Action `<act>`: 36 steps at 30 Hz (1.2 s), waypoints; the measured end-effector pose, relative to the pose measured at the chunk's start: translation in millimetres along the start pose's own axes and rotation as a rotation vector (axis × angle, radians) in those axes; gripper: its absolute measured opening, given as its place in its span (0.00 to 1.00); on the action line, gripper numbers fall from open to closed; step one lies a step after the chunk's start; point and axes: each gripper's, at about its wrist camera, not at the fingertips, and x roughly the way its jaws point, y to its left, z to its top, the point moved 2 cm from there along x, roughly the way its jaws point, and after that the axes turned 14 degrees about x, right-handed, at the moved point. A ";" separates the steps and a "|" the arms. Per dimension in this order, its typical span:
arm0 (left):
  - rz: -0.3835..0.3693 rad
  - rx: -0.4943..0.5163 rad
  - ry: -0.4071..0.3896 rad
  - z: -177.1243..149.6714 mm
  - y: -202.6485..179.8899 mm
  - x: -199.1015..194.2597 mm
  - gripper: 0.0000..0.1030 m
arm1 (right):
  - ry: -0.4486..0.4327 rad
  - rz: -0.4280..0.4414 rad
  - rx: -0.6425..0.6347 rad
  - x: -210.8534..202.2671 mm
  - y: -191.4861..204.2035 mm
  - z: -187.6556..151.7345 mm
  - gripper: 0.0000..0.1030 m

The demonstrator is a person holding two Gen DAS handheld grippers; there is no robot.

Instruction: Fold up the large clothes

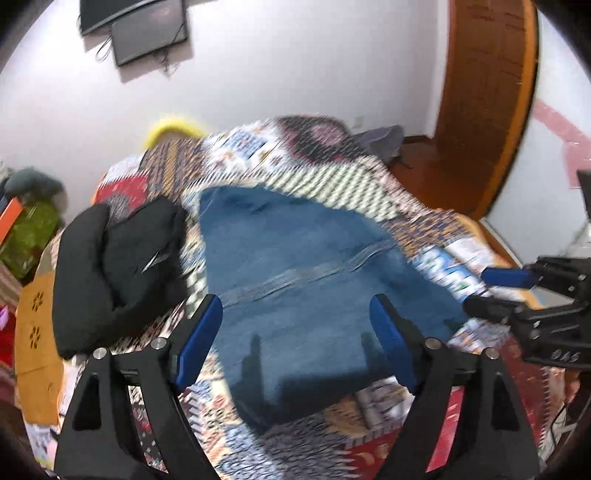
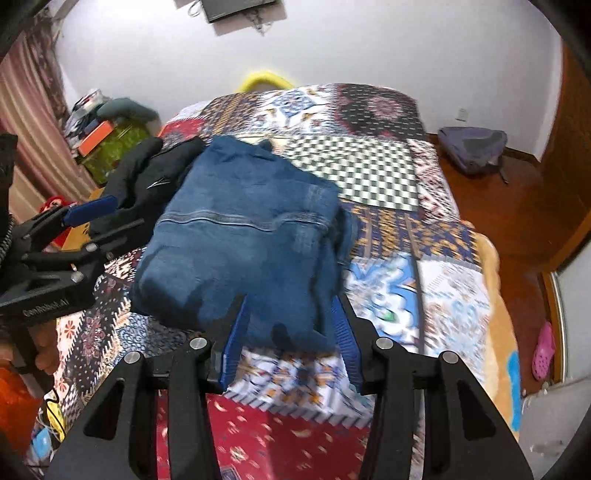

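A folded blue denim garment [image 1: 306, 280] lies on the patchwork bedspread [image 1: 325, 177]; it also shows in the right wrist view [image 2: 240, 236]. A folded black garment [image 1: 118, 266] lies to its left, also seen in the right wrist view [image 2: 155, 177]. My left gripper [image 1: 295, 332] is open and empty, just above the denim's near edge. My right gripper [image 2: 291, 325] is open, its blue fingers [image 2: 236, 332] either side of the denim's near right corner without gripping it. It shows at the right of the left wrist view [image 1: 491, 291], and the left gripper shows at the left of the right wrist view [image 2: 107, 218].
The bed fills both views, with the patchwork bedspread [image 2: 369, 166] over it. A wooden door [image 1: 487, 92] and wood floor [image 2: 517, 221] are to the right. A grey backpack [image 2: 472, 147] lies on the floor. Boxes and clutter [image 2: 107, 144] stand at the left. A screen [image 1: 147, 33] hangs on the wall.
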 end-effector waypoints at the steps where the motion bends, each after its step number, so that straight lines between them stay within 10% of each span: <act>1: 0.004 -0.013 0.034 -9.7 5.8 7.3 0.79 | 0.010 -0.004 -0.002 6.4 2.9 0.1 0.44; 15: 0.003 -0.052 0.159 -78.4 18.8 38.7 0.84 | 0.141 -0.061 0.085 43.4 -42.6 -25.2 0.51; 28: 0.112 -0.005 0.047 -45.9 38.5 8.3 0.84 | 0.065 -0.007 -0.007 24.5 -4.0 0.9 0.51; 36: 0.033 -0.070 0.089 -32.2 59.1 43.9 0.84 | 0.155 -0.053 -0.024 74.2 0.8 18.4 0.51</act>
